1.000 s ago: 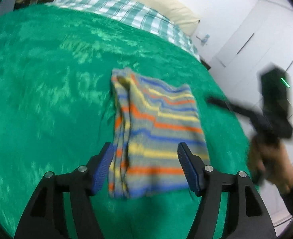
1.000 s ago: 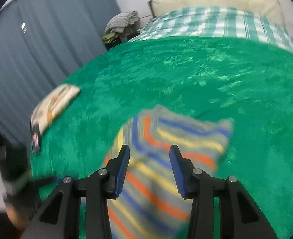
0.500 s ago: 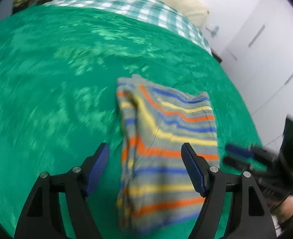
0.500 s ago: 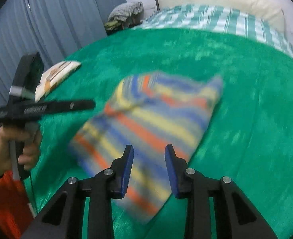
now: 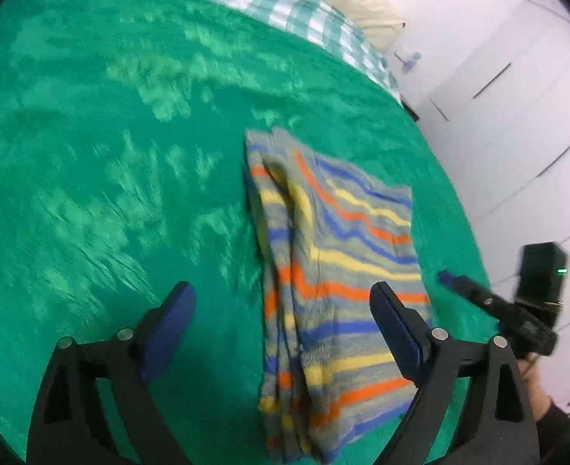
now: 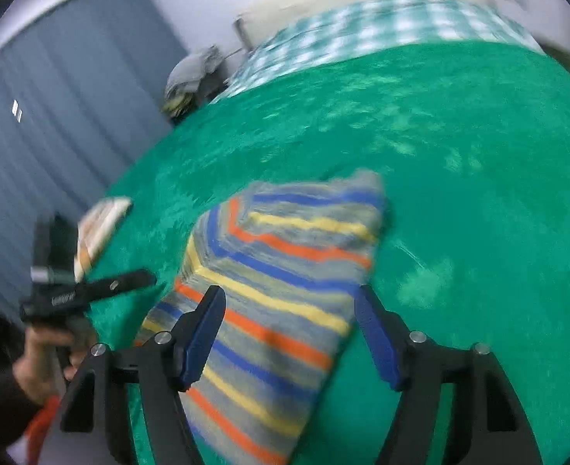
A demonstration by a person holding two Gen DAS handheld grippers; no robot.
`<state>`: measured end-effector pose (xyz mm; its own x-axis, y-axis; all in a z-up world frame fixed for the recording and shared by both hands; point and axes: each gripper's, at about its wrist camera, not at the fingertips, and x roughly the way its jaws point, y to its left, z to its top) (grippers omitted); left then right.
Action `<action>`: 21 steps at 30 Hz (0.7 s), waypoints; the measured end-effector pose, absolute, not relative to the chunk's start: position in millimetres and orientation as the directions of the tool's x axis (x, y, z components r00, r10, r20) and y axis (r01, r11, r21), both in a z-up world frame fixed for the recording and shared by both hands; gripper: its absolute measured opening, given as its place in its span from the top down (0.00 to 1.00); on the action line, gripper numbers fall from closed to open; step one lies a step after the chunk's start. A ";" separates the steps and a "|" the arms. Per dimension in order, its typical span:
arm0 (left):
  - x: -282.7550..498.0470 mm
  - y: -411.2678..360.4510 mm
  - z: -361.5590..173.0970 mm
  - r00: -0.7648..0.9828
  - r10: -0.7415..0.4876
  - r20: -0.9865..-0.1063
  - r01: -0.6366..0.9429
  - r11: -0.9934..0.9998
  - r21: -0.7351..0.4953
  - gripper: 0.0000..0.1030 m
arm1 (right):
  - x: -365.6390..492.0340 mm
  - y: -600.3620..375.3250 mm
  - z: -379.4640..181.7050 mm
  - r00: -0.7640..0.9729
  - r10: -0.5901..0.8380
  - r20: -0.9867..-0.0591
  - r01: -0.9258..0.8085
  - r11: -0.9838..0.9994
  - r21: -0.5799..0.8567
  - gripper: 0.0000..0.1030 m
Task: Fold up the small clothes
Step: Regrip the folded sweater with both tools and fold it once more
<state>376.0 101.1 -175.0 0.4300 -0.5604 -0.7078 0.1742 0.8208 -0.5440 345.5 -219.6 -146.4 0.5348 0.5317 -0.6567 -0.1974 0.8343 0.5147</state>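
Both tools released over a partly folded striped garment on the bed.

The striped garment [image 5: 335,271] lies flat on the green blanket [image 5: 110,155], doubled lengthwise, thicker along its left edge. The left tool [image 5: 281,321] and right tool [image 6: 289,321] have both just been opening; each straddles a near part of the cloth, pads clear of it. Judgement: for a square cross-fold, each tool should pinch one near corner through every layer, then lift both evenly.
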 end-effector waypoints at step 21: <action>363.1 30.2 -53.7 0.501 -0.555 -0.664 0.317 0.832 -0.456 0.28 | 359.3 -199.6 -42.6 0.636 0.596 -0.489 -0.271 0.767 0.582 0.69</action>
